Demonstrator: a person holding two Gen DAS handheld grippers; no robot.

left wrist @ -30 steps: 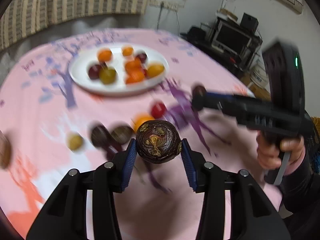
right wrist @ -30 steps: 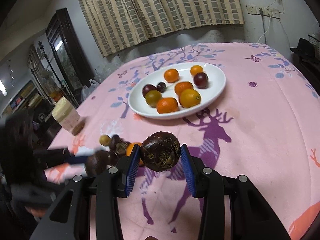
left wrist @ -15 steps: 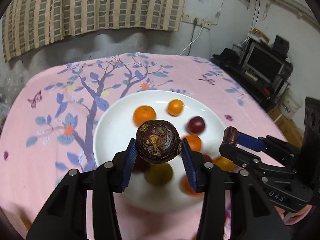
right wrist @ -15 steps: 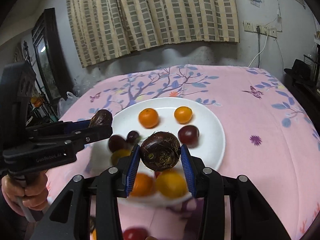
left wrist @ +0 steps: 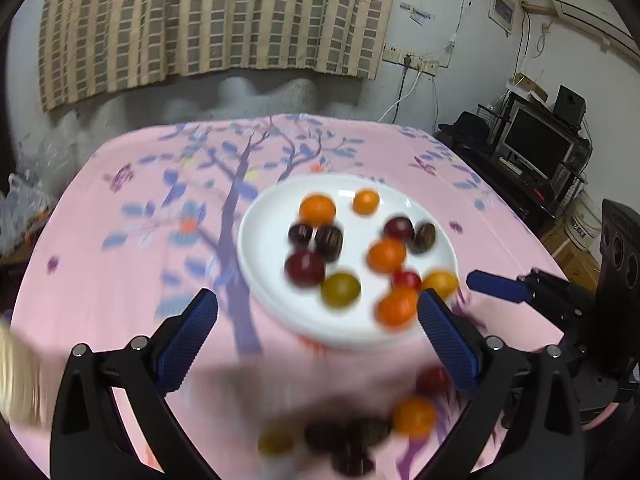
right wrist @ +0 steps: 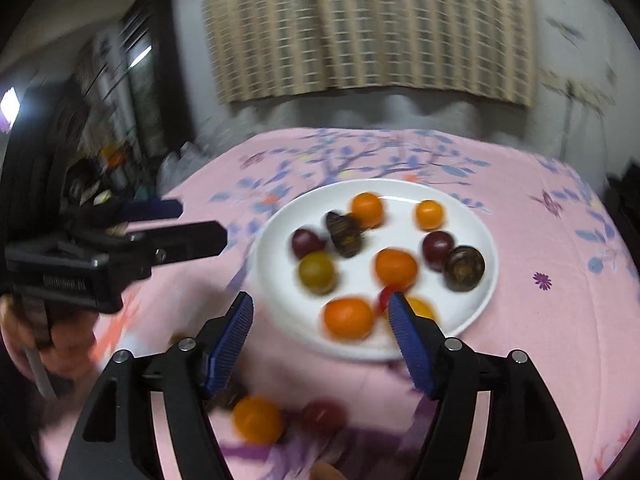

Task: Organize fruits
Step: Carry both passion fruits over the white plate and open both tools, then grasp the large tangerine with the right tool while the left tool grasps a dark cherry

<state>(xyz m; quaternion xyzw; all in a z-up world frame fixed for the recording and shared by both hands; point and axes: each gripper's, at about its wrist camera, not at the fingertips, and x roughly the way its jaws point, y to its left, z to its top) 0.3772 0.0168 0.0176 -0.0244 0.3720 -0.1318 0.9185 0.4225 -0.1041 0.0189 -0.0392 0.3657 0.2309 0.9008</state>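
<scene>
The left gripper (left wrist: pixel 318 330) stands wide open with nothing between its jaws; the right gripper (right wrist: pixel 320 338) is also open and empty. Both have just been opening. Near them, a few loose fruits (left wrist: pixel 414 416) lie blurred on the pink tablecloth (left wrist: pixel 132 264). Further on, the white plate (right wrist: pixel 486 280) carries orange, dark red and greenish fruits and two dark wrinkled fruits (right wrist: pixel 464 268). Behind the table hangs a checked curtain (left wrist: pixel 208 20).

Dim room, checked curtain (left wrist: pixel 216 20) on grey wall (left wrist: pixel 432 12).
Monitor (left wrist: pixel 536 148) on black stand right; dark cabinet (right wrist: pixel 132 76) left; pink floral cloth (left wrist: pixel 120 216) over desk.
</scene>
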